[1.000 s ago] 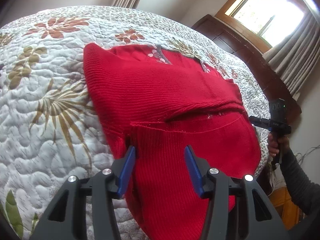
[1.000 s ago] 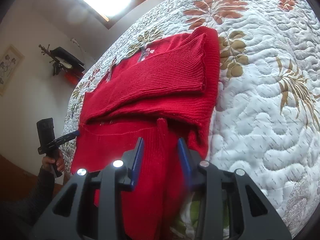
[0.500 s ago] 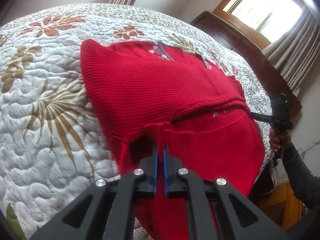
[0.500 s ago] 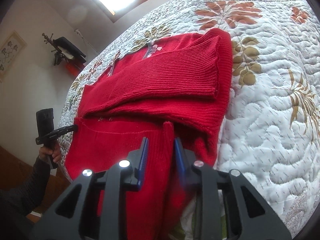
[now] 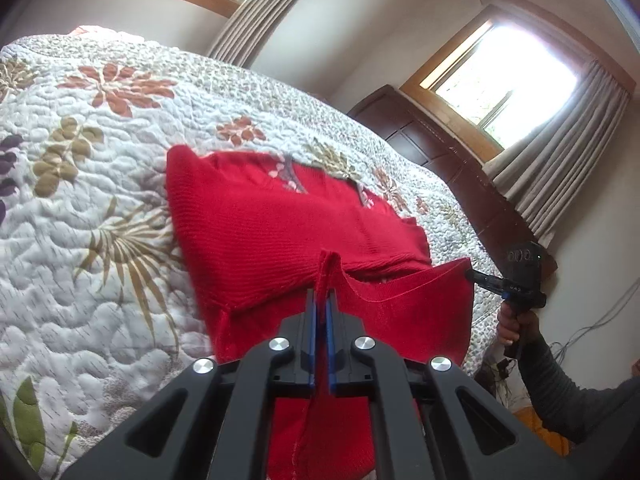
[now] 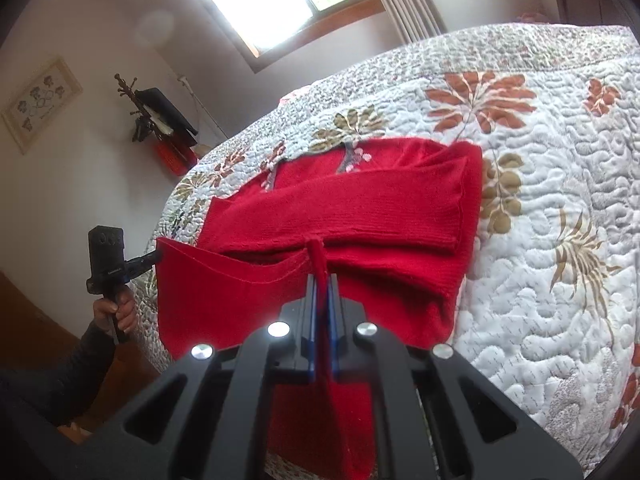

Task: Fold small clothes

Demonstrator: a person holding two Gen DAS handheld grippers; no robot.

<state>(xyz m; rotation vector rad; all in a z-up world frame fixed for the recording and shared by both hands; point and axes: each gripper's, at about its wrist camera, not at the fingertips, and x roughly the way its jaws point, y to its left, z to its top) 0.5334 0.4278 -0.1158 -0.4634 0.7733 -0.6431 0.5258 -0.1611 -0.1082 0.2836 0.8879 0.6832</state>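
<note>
Lifting now off the bed (image 5: 100, 280)'s near edge: red sweater (image 5: 280, 232) hem, left gripper (image 5: 320, 300) and right gripper (image 6: 322, 284) jaws newly pinching it, ready to fold toward the collar.

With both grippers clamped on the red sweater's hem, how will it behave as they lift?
The red sweater is probably floppy: its hem sags between the left hand-held gripper and the right hand-held gripper. The knit likely grips rather than slips. The folded sleeves may slide on the quilt.
</note>
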